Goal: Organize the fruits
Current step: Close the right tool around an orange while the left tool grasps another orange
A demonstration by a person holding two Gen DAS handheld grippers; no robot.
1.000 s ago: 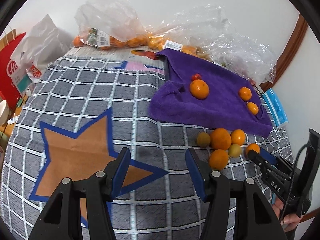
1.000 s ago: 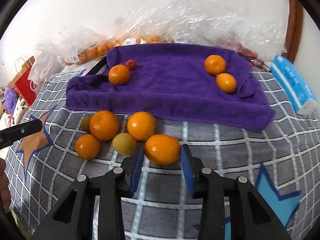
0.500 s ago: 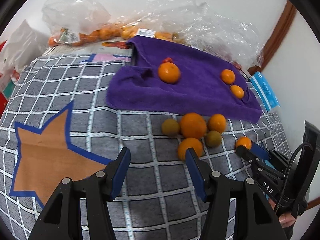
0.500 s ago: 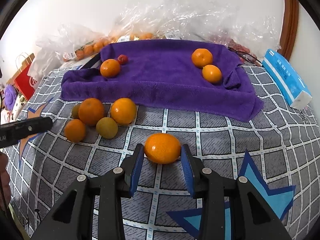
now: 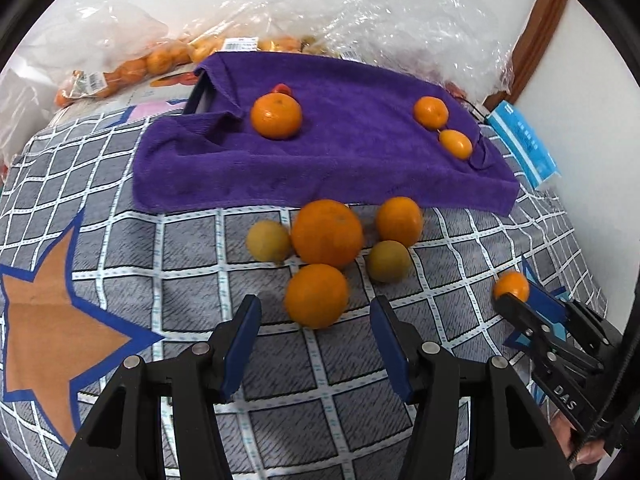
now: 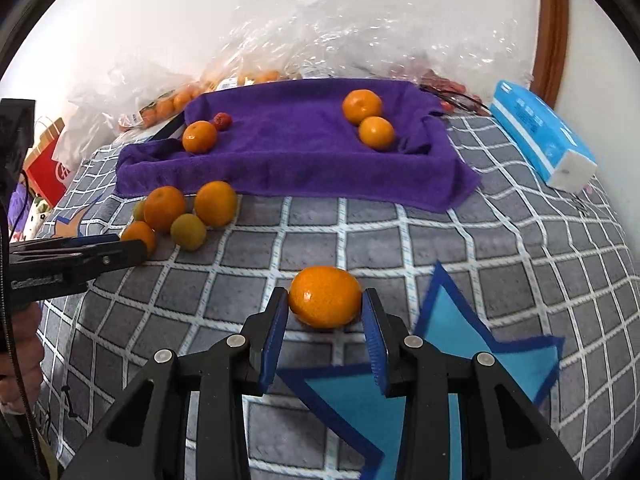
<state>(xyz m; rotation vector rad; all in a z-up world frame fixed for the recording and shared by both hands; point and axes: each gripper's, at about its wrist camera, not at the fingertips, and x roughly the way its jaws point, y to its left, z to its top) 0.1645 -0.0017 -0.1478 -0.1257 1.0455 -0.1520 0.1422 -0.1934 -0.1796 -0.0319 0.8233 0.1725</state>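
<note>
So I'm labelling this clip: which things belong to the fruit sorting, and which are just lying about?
Job:
- held orange in right gripper
- loose fruit cluster
- purple towel carrying oranges
- left gripper, open

Lying about:
- plastic bags
- blue tissue pack
- red bag

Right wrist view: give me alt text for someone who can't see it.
The right gripper clamps a mandarin above a grey checked cloth. Beyond, a purple towel holds three mandarins and a small red fruit; five more fruits cluster at left beside the left gripper.

Plush purple towel (image 5: 320, 160), crinkled glossy plastic bags (image 5: 360, 20), woven checked cloth (image 5: 200, 272)
</note>
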